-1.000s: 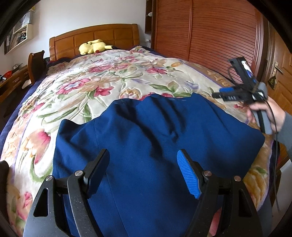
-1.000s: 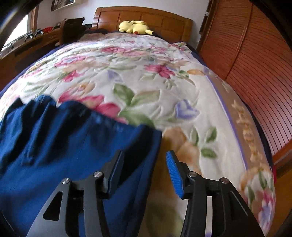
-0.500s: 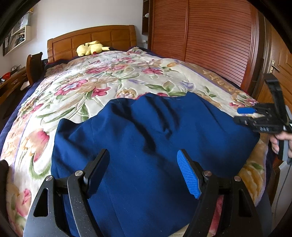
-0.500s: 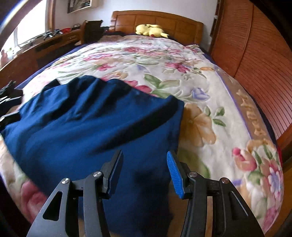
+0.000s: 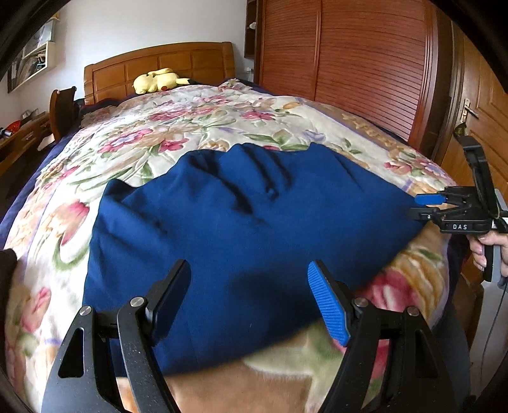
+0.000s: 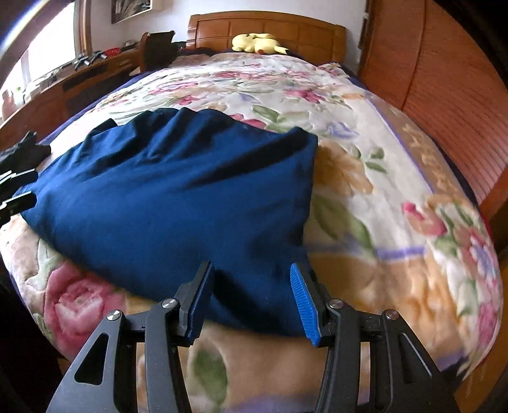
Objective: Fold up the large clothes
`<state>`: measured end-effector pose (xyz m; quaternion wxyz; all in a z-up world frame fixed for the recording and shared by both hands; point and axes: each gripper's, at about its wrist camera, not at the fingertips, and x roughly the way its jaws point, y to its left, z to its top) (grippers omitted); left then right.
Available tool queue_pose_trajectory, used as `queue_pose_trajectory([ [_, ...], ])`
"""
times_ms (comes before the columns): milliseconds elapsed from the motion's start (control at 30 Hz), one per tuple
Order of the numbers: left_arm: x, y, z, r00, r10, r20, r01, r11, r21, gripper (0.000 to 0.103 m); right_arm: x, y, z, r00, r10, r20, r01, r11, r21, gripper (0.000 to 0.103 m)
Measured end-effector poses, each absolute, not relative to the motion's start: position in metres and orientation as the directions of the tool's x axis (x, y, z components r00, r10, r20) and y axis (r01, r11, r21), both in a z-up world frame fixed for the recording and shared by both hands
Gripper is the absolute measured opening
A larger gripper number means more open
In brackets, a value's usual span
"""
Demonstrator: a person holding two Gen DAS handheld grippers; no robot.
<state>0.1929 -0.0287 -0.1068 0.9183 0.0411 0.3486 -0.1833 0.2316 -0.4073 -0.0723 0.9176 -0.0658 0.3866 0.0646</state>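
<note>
Both grippers — left gripper (image 5: 249, 300), right gripper (image 6: 252, 298) — hover open, empty, above the blue garment's (image 5: 254, 228) near edge.

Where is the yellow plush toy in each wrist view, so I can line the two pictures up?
Left wrist view: yellow plush toy upper left, against the wooden headboard.
Right wrist view: the toy top centre, at the headboard.
Shared landmark: the blue garment spread on the floral blanket at the near end of the bed.
</note>
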Motion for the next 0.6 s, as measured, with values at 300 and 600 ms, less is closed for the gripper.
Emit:
queue_pose_trajectory([
  [300,0.188,-0.023,-0.107,0.691,-0.325,-0.646,0.367,0.927,-0.073,0.077,0.218,-0.416,-0.068,0.735,0.08,-0.673,-0.091,0.996,0.02,0.052],
  [600,0.187,-0.036,-0.111,0.682,-0.322,-0.656,0.392,0.919,-0.043,0.077,0.238,-0.425,-0.089,0.705,0.082,-0.705,-0.044,0.996,0.073,0.053],
])
